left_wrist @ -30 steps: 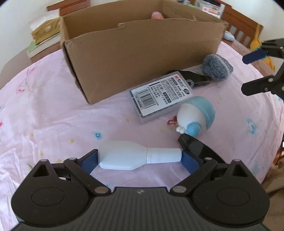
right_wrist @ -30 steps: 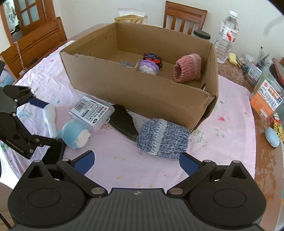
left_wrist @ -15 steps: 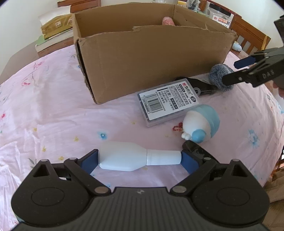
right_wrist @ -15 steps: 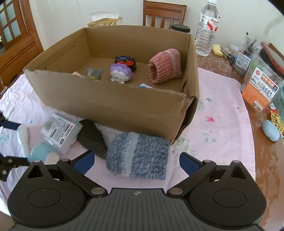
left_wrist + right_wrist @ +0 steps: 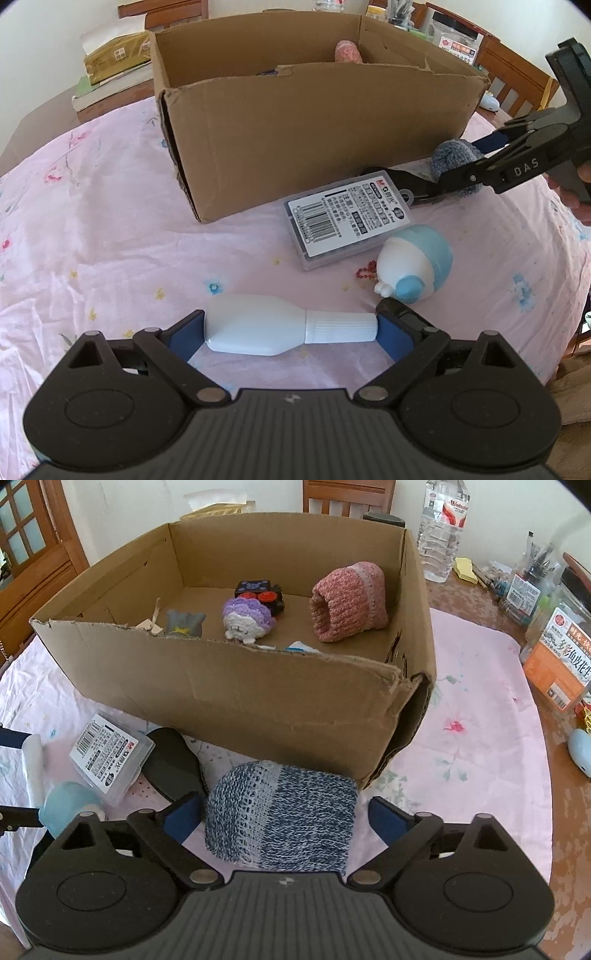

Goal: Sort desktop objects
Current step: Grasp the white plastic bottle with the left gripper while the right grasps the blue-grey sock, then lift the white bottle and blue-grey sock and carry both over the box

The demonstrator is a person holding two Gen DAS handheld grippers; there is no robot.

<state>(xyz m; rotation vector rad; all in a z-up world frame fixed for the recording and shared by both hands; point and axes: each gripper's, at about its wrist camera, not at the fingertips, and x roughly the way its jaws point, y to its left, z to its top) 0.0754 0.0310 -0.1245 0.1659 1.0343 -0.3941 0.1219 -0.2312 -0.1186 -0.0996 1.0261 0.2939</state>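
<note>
Desktop objects are seen scattered on a pink floral tablecloth (image 5: 110, 229) around an open cardboard box (image 5: 314, 122).

Left wrist view, left to right: a white squeeze bottle (image 5: 280, 328) is clamped lengthwise at the lower centre by the left gripper (image 5: 290, 330), one blue pad pressed on its base and the other on its ribbed cap. Right of centre, a clear plastic case with a barcode label (image 5: 347, 218) is laid flat just in front of the box. Below right of it, a blue and white round toy (image 5: 413, 264) is seen beside a small red bead chain (image 5: 365, 269). A black flat object (image 5: 406, 181) is partly hidden behind the case. At the upper right edge the right gripper is seen from the side, held by a hand (image 5: 580, 192).

Right wrist view: the case, the toy and the bottle are crowded into the lower left. At the lower centre a blue knitted pouch (image 5: 280, 816) is framed by the right gripper (image 5: 280, 818), whose jaws are closing; the left pad is close against the knit, the right pad is kept just apart. Inside the box a grey soft toy (image 5: 184, 624), a purple crocheted toy (image 5: 245, 618), a black block with red buttons (image 5: 262, 592) and a pink knitted pouch (image 5: 351, 600) are noted.
</note>
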